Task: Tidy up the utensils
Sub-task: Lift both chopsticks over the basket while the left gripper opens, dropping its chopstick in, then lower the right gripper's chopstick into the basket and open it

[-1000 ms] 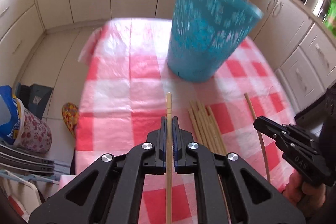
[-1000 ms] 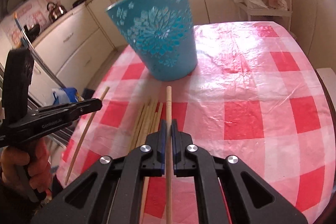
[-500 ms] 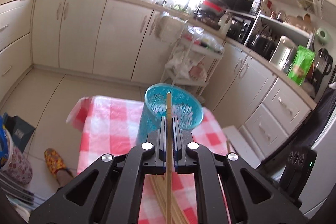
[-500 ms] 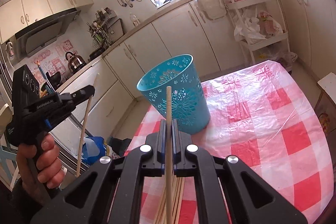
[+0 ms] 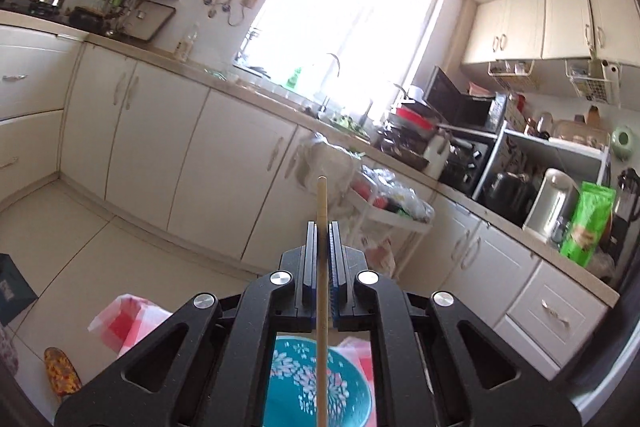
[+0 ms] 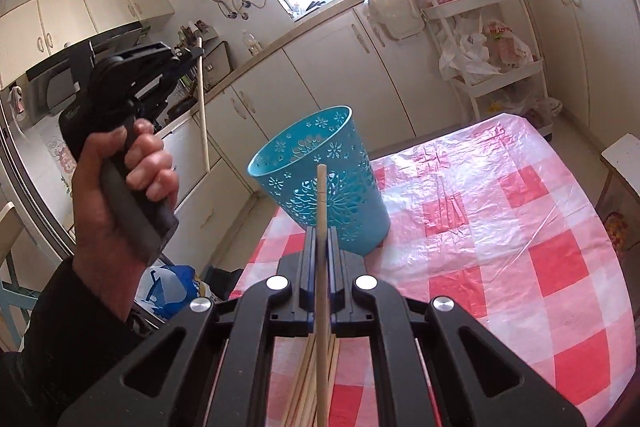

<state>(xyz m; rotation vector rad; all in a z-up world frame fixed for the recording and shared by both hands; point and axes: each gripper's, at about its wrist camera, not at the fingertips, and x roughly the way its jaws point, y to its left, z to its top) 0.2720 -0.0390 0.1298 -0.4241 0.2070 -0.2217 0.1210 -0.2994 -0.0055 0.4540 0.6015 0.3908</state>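
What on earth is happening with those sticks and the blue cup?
A person holds a gripper in each hand, each clamping one wooden chopstick. The left gripper holds its chopstick upright above the blue cup. The right gripper grips another chopstick lower, over the loose bundle on the checked tablecloth.

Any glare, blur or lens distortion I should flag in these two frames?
Left wrist view: the window is blown out white and the counter line bows from fisheye, though the chopstick stays sharp. Right wrist view: glare on the plastic tablecloth, dark corner vignetting, and the blue basket is crisp.
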